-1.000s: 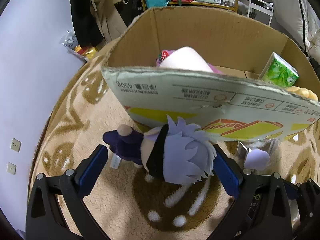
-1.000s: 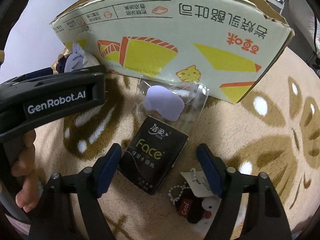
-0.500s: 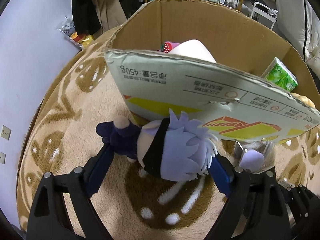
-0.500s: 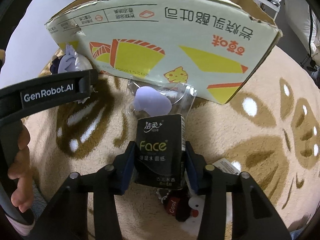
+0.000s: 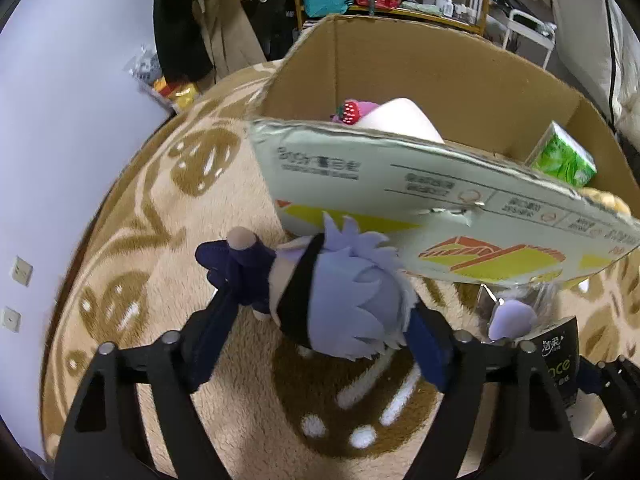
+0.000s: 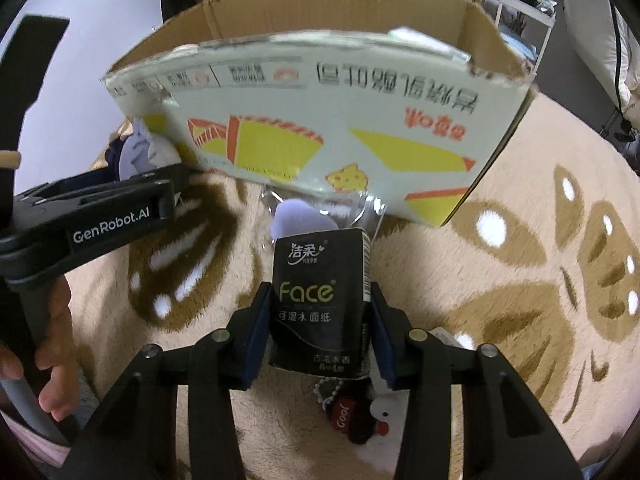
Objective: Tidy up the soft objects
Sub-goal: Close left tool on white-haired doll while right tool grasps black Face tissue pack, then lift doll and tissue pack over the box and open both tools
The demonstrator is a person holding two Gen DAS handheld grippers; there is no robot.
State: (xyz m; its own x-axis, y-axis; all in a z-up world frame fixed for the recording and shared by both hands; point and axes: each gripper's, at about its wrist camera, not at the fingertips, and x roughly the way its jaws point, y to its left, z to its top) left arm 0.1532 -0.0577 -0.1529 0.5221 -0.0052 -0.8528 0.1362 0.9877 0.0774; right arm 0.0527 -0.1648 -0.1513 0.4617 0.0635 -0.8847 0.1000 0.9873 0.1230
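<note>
My left gripper (image 5: 320, 320) is shut on a plush doll (image 5: 340, 300) with lavender hair, a black band and a dark blue body, held above the rug just before the cardboard box (image 5: 440, 184). My right gripper (image 6: 318, 312) is shut on a black "Face" tissue pack (image 6: 316, 300), lifted in front of the box (image 6: 320, 120). Inside the box lie a white-and-pink plush (image 5: 400, 120) and a green tissue pack (image 5: 564, 160). A lavender piece in clear wrap (image 6: 296, 216) lies at the box's foot. The left gripper's body (image 6: 100, 216) shows in the right wrist view.
A small keychain plush with a "Cool" tag (image 6: 360, 420) lies on the rug under my right gripper. The beige and brown patterned rug (image 6: 540, 280) spreads all around. Shelves and hanging clothes (image 5: 224, 20) stand behind the box, a white wall (image 5: 60, 120) at left.
My right gripper closed on the black tissue pack and lifted it. My left gripper closed on the doll and raised it toward the box's front wall.
</note>
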